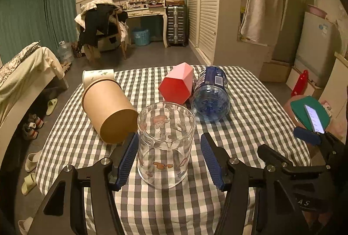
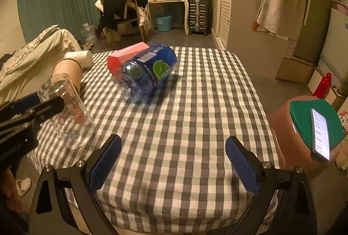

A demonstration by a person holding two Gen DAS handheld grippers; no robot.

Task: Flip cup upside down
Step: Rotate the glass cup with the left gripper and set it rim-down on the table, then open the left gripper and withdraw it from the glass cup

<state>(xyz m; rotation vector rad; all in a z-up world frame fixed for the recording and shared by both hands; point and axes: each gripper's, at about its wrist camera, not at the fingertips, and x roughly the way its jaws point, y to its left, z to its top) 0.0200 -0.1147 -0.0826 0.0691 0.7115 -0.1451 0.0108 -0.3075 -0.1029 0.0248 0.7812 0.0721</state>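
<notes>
A clear glass cup (image 1: 166, 143) with cartoon prints stands on the checked tablecloth (image 1: 250, 117), between the open fingers of my left gripper (image 1: 169, 161). The left pad is close to the glass or touching it; the right pad stands apart. The cup also shows in the right wrist view (image 2: 69, 113) at the left, with the left gripper around it. My right gripper (image 2: 174, 163) is open and empty over the table's near edge (image 2: 174, 213).
A brown paper cup (image 1: 108, 111) lies on its side just left of the glass, a white cup (image 1: 97, 76) behind it. A red hexagonal box (image 1: 177, 85) and a blue bottle (image 1: 211, 98) lie behind. A stool with a phone (image 2: 319, 133) stands at the right.
</notes>
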